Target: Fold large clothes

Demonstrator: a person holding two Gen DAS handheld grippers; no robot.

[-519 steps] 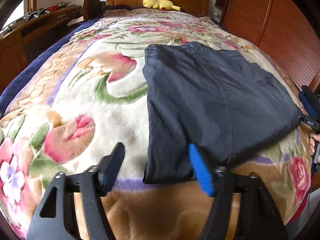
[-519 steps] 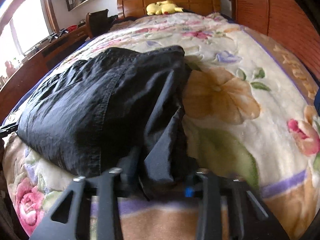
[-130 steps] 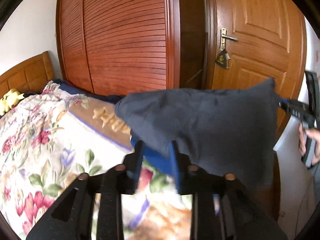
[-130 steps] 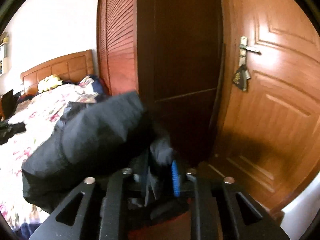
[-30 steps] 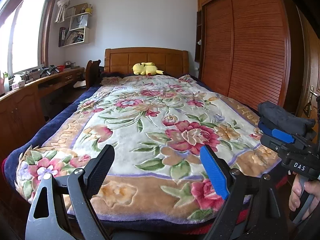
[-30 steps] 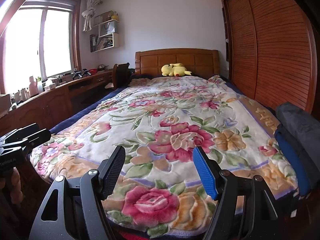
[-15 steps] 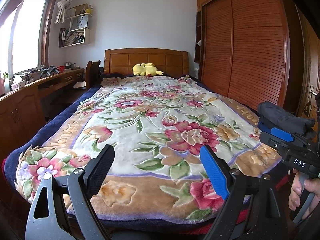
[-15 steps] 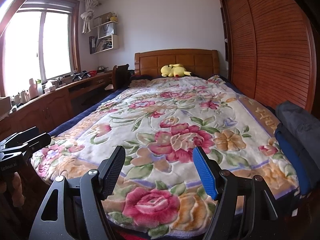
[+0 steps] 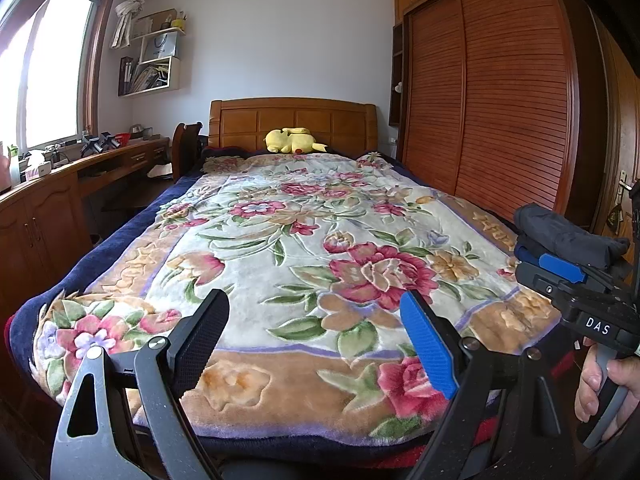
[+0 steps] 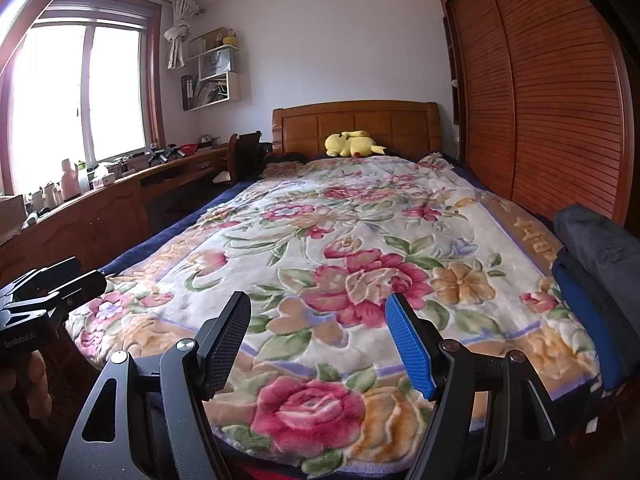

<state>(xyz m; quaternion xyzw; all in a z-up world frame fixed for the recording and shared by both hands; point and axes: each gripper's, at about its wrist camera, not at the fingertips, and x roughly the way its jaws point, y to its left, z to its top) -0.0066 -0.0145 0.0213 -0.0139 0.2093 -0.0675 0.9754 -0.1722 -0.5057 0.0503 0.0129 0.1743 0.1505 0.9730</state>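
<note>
My left gripper (image 9: 316, 336) and right gripper (image 10: 318, 340) hold their jaws wide and empty; I judge the folded dark garment (image 10: 600, 256) could slide off the bed (image 10: 340, 248) edge if nudged

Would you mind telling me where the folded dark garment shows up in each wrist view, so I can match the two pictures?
Left wrist view: the folded dark garment sits at the far right edge, just beyond the right gripper.
Right wrist view: the folded dark garment lies at the right edge, on the bed's corner.
Shared landmark: the yellow plush toy by the headboard.
</note>
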